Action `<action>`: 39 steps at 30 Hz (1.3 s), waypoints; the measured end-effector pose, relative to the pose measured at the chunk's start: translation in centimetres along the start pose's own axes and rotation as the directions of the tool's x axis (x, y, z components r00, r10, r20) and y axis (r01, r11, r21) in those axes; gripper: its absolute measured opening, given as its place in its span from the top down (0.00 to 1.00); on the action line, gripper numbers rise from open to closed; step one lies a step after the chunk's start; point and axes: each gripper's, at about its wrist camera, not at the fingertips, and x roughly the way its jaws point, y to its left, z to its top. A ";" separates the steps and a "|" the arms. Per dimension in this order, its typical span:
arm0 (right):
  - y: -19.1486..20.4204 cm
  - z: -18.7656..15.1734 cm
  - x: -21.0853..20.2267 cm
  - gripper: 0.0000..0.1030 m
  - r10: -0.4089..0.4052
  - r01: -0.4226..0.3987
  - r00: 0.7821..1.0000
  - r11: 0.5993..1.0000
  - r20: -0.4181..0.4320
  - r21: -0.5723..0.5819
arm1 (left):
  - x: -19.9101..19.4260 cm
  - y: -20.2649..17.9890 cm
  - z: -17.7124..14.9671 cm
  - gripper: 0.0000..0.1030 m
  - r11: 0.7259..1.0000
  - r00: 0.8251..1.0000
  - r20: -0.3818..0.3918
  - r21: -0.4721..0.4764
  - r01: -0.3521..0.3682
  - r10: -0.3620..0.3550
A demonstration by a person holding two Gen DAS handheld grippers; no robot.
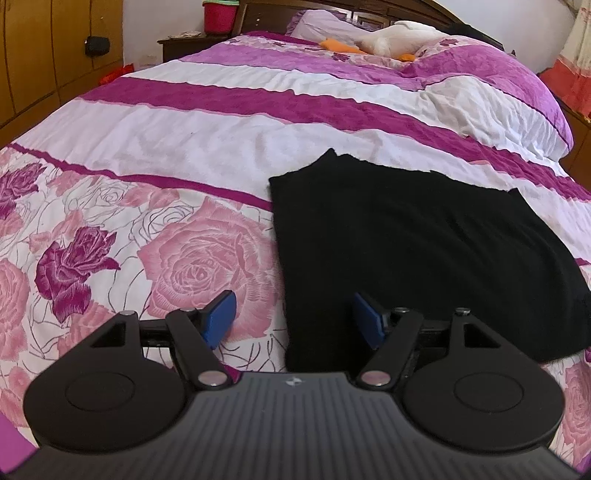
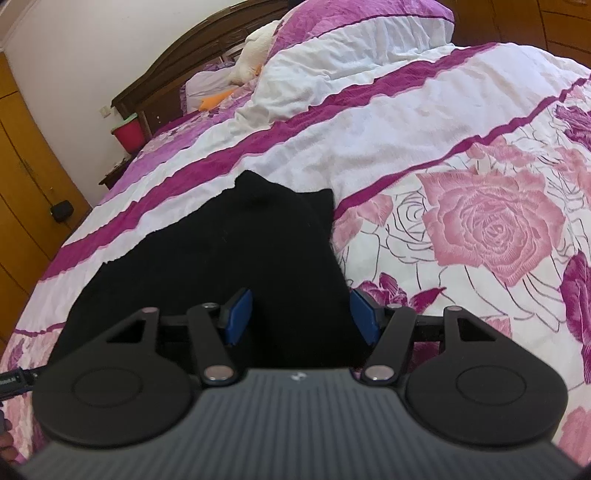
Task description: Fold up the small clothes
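1. Right gripper (image 2: 301,317): blue-padded jaws apart, nothing clamped.
2. Black folded knit garment (image 2: 229,258): flat on the pink-and-magenta rose-print bedspread (image 2: 480,206); its right edge runs between the jaws.

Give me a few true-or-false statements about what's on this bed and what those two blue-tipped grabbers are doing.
1. The black garment lies on a floral bedspread. True.
2. The left gripper is clamped on the garment. False: its jaws stand open, straddling the garment's left edge, with no pad pressing on it.
3. The right gripper is open over the garment's right edge. True.
4. A red bucket sits in the middle of the bed. False: it stands beside the headboard, off the bed.
5. A white plush toy lies near the pillows. True.
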 end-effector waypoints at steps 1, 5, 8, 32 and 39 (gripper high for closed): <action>0.1 0.1 0.1 0.39 0.003 -0.003 1.000 1.000 0.002 -0.006 | 0.0 -0.1 0.0 0.28 1.000 1.000 0.001 0.002 0.003 -0.003; 0.4 0.5 0.7 0.39 0.017 -0.017 1.000 0.999 0.002 -0.027 | 0.4 -0.4 0.1 0.28 1.000 1.000 0.007 0.006 0.025 -0.025; 0.4 0.7 1.2 0.39 0.047 -0.047 0.999 0.998 0.001 -0.036 | 0.8 -0.5 0.2 0.28 0.999 0.998 0.016 0.008 0.052 -0.053; -0.7 1.0 3.0 0.69 0.136 -0.135 0.991 0.986 0.009 -0.101 | 2.0 0.8 -0.7 0.62 0.983 0.983 0.065 -0.044 0.176 -0.173; -0.4 1.4 0.4 0.85 0.186 -0.176 0.978 0.978 0.093 -0.110 | 0.5 1.2 -0.4 0.91 0.974 0.971 0.110 -0.067 0.218 -0.210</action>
